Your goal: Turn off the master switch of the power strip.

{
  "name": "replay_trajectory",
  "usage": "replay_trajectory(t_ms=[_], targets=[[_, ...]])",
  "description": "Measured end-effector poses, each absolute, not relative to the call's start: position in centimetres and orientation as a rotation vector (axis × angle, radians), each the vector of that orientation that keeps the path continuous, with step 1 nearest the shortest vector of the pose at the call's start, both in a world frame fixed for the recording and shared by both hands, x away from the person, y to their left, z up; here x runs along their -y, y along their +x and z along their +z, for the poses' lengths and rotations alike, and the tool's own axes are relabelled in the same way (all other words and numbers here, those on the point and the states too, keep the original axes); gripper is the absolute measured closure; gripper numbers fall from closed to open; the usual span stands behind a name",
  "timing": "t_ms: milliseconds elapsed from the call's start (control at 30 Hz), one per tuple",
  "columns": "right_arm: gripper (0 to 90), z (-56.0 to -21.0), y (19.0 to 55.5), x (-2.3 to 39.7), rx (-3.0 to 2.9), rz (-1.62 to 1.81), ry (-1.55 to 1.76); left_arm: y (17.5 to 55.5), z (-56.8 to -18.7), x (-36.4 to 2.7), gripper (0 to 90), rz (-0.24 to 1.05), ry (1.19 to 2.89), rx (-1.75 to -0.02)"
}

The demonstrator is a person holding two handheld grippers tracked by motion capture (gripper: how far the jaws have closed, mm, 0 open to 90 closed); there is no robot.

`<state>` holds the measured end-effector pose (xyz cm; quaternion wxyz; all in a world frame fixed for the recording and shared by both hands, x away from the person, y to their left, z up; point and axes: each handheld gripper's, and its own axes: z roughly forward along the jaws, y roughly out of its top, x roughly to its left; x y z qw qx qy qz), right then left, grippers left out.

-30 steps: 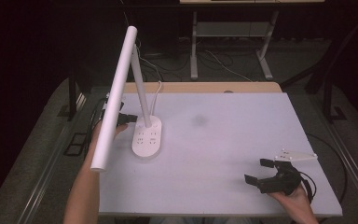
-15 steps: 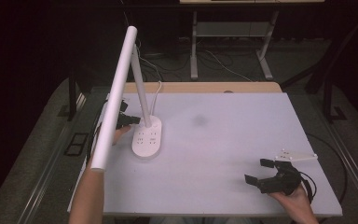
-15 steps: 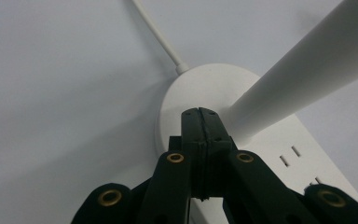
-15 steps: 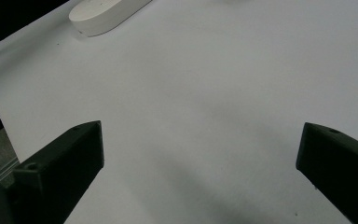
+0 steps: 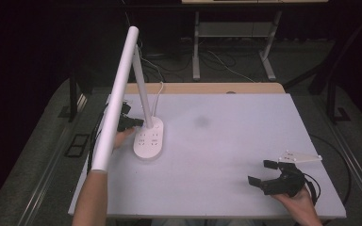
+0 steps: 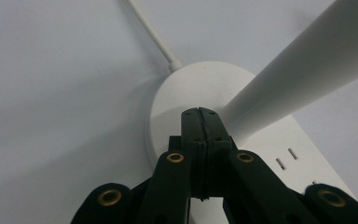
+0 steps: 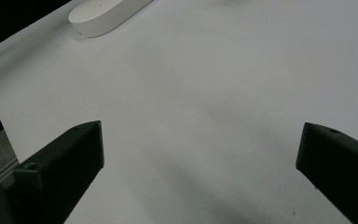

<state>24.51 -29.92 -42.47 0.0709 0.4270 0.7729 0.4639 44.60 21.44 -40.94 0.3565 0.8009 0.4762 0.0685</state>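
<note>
- Lamp (image 5: 148,141): smooth white oval base at the desk's (image 5: 226,141) nine o'clock, long round bar overhead.
- Left gripper (image 5: 131,123): jaws pressed together, empty, at the base's stem.
- Right gripper (image 5: 266,173): jaws wide, empty, five o'clock.

lamps: 1, white desk lamp (image 5: 148,141) | grippers: 2, left gripper (image 5: 134,123), right gripper (image 5: 262,173) | benches: 1, bench (image 5: 226,132)
</note>
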Motion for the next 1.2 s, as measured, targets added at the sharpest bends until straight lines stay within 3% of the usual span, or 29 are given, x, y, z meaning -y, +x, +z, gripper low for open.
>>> replay_trajectory(t_ms=[1200], targets=[[0.3,-42.2,24.1,29.7,-2.317,1.442,1.273,43.5,-42.3,-21.0,90.0,0.235,1.963,-1.258]])
